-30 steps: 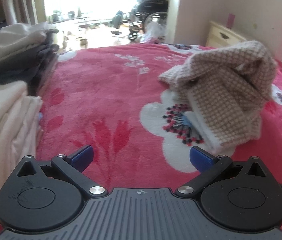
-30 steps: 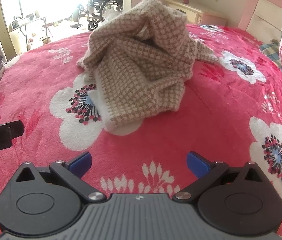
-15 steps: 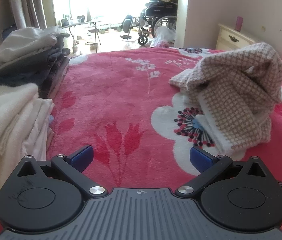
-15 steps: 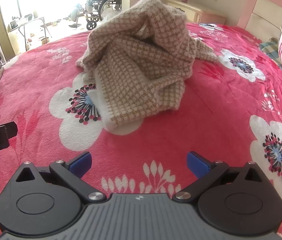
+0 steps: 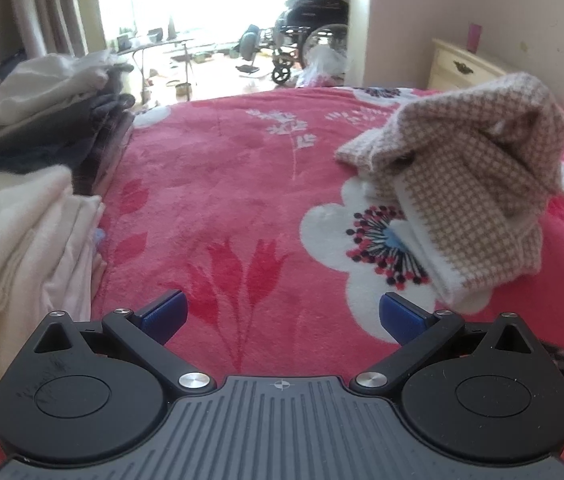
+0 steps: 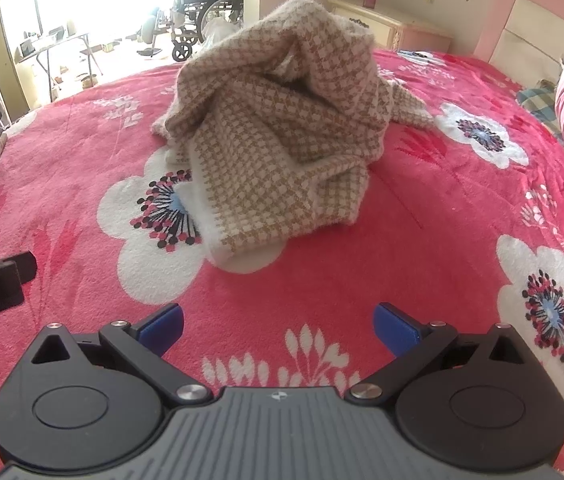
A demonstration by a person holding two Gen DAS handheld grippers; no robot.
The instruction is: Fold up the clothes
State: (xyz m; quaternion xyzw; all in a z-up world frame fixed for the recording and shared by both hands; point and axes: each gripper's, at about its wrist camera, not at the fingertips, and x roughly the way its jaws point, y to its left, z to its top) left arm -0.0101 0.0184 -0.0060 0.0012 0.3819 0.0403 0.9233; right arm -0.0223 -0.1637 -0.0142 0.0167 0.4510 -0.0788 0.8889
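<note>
Light: daylight floods through a bright doorway (image 5: 218, 20) at 12 o'clock.
Furniture: wheelchair (image 5: 306, 36) beyond the doorway; cream nightstand (image 6: 378, 26) and pink headboard (image 6: 530, 20) at 2 o'clock.
Walls: pale beige.
Curtain (image 5: 38, 8): 10 o'clock.

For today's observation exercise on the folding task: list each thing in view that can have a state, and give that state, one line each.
Beige-and-white checked knit garment: crumpled in a heap, unfolded.
Cream and white cloth stack: folded, piled.
Grey and dark clothes stack: folded, piled.
Left gripper: open, holding nothing.
Right gripper: open, holding nothing.
Red flowered fleece blanket: spread flat.
</note>
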